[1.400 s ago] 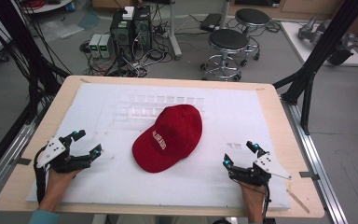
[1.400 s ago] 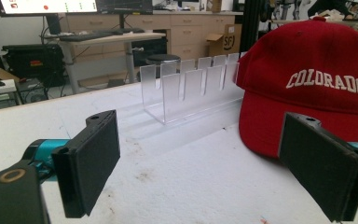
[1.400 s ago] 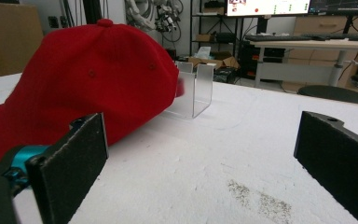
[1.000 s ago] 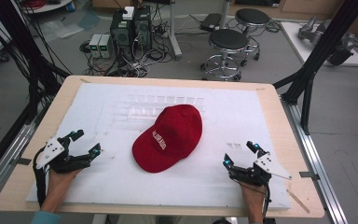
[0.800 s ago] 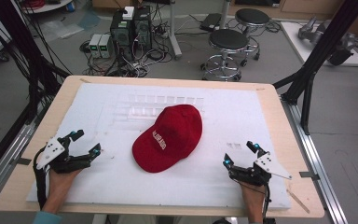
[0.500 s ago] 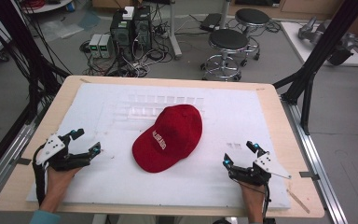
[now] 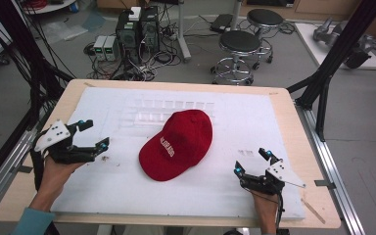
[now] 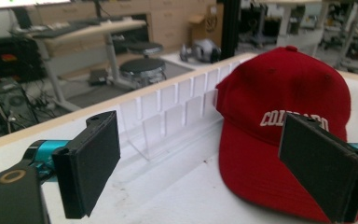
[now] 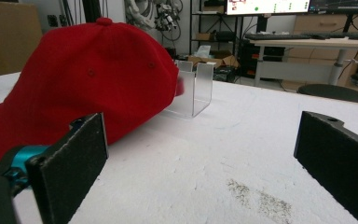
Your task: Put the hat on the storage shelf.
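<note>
A red baseball cap with white lettering lies at the middle of the white foam mat, brim toward the near left. My left gripper is open and empty, left of the cap. In the left gripper view the cap sits ahead to the right, partly behind the right jaw. My right gripper rests open and empty near the front right of the mat. In the right gripper view the cap is ahead on the left.
A clear plastic divided rack lies on the mat just behind the cap, seen too as clear plastic dividers and a clear plastic piece. The wooden table edge frames the mat. Stools and computer boxes stand beyond the table.
The left gripper has shifted slightly away from me and to the left. The cap and the right gripper have stayed put.
</note>
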Demonstrator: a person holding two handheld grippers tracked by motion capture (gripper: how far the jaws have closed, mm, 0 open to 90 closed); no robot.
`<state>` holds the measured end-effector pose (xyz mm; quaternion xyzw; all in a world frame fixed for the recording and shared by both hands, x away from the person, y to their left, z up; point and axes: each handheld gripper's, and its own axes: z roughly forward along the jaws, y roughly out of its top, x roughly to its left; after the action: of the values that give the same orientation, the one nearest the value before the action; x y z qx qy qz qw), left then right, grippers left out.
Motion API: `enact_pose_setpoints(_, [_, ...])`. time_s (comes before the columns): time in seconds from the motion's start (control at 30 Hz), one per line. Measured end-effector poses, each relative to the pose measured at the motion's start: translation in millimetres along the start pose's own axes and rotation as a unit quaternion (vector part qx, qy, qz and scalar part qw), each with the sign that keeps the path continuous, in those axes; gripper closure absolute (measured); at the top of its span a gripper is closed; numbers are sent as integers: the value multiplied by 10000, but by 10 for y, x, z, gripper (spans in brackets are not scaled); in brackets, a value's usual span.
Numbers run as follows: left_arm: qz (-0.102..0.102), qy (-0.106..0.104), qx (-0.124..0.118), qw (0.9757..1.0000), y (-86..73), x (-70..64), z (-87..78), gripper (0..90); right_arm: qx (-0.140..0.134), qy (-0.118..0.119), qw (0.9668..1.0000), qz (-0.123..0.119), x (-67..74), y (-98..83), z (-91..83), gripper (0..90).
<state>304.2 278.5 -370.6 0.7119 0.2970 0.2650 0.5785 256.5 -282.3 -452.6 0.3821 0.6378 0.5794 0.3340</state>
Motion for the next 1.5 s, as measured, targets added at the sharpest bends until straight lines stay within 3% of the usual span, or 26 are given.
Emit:
enact_pose_setpoints(0.17, [204, -447, 350, 9982, 274, -122, 267, 131, 10, 5, 10000, 15, 5, 0, -1, 17])
enact_pose_setpoints(0.33, [383, -807, 732, 9933, 488, -258, 516, 131, 8, 13, 10000, 17, 2, 0, -1, 17])
enact_pose_setpoints(0.37, [383, -807, 732, 9933, 488, -258, 516, 131, 8, 13, 10000, 12, 2, 0, -1, 17])
enact_pose_setpoints(0.4, [429, -923, 910, 9906, 554, -302, 616, 133, 8, 11, 10000, 16, 3, 0, -1, 17])
enact_pose_setpoints(0.67, [539, -1363, 1486, 9780, 674, -504, 1000, 133, 4, 9, 10000, 4, 4, 0, -1, 17])
enact_pose_setpoints(0.77, [669, -1342, 1624, 9753, 688, -598, 1148, 136, 7, 8, 10000, 3, 2, 0, -1, 17])
enact_pose_setpoints(0.83, [644, -1391, 1711, 9733, 679, -658, 1256, 143, 8, 5, 10000, 8, 3, 0, -2, 17])
enact_pose_setpoints(0.97, [686, -1509, 2042, 9648, 628, -754, 1454, 160, 6, 13, 10000, 4, 2, 0, -6, 17])
enact_pose_setpoints(1.13, [646, -1406, 2400, 9584, 548, -784, 1630, 205, 3, 8, 10000, -2, 5, -1, -4, 17])
enact_pose_setpoints(1.23, [606, -1412, 2444, 9574, 515, -793, 1686, 209, 3, 7, 10000, -1, 5, -1, -4, 17])
enact_pose_setpoints(1.37, [447, -1496, 2367, 9590, 507, -817, 1742, 193, -1, 8, 10000, -12, 5, 0, -3, 17])
enact_pose_setpoints(1.5, [415, -1532, 2401, 9577, 482, -856, 1810, 166, -10, 5, 10000, -46, 4, 0, -1, 17])
